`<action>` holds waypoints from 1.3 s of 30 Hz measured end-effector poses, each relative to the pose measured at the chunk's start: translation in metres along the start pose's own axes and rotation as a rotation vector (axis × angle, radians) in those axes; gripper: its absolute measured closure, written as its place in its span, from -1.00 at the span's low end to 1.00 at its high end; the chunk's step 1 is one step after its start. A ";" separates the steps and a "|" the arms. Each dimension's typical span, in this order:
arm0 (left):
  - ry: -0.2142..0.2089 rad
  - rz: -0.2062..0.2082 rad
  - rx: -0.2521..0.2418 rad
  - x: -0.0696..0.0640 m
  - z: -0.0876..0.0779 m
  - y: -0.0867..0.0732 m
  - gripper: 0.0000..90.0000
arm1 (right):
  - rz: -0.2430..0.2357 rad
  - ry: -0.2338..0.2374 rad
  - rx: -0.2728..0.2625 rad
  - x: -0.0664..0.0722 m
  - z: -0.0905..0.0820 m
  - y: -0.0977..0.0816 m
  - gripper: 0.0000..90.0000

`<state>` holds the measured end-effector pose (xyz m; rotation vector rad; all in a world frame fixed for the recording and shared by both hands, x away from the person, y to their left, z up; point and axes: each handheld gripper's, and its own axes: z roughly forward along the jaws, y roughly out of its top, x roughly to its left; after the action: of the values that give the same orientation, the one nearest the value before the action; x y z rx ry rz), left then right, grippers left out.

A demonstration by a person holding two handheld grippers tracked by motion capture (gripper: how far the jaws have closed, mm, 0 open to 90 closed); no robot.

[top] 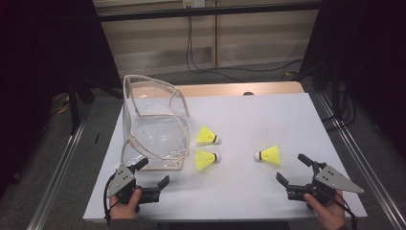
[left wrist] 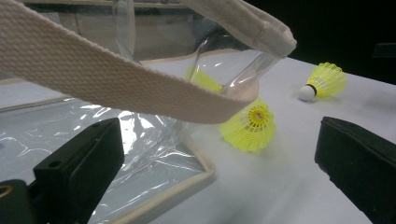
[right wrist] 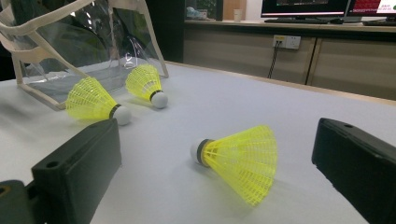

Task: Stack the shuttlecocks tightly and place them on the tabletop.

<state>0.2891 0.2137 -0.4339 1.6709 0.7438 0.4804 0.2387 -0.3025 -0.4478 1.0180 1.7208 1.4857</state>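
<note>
A: How far along does the work look?

B: Barely begun, I'd say. At the bottom of the high view, the left tool (top: 152,173) and right tool (top: 292,168) both stand wide with nothing between the jaws. All three yellow plastic shuttlecocks lie on the white bench (top: 249,115): one (top: 268,155) at centre right, two (top: 207,159) (top: 208,136) just beside the clear plastic bag with cream webbing trim (top: 154,125), centre left.

A: So nothing is in the bag?

B: It looks empty.

A: And beyond?

B: Wooden bench edge, cables, pale cabinets, dark surroundings at the frame's top.
</note>
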 end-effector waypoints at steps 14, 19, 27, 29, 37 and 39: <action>-0.026 -0.002 0.011 -0.003 0.002 0.000 -0.97 | 0.000 0.006 -0.004 0.000 0.000 0.001 -0.97; -0.046 -0.004 0.015 -0.007 0.004 0.001 -0.97 | 0.000 0.008 -0.003 0.000 0.001 0.001 -0.97; -0.095 0.004 0.040 -0.018 0.011 0.003 -0.96 | -0.002 0.014 -0.004 0.001 0.001 0.001 -0.97; -0.103 0.013 0.047 -0.019 0.013 0.003 -0.96 | -0.005 0.012 -0.005 0.001 0.001 0.001 -0.97; -0.136 0.008 0.059 -0.028 0.022 0.005 -0.96 | 0.002 0.014 -0.005 0.001 0.001 0.001 -0.97; -0.141 0.002 0.063 -0.030 0.022 0.005 -0.96 | 0.002 0.015 -0.005 0.001 0.001 0.001 -0.97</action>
<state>0.2841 0.1765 -0.4319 1.7454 0.6594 0.3397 0.2391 -0.3014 -0.4472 1.0087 1.7257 1.5016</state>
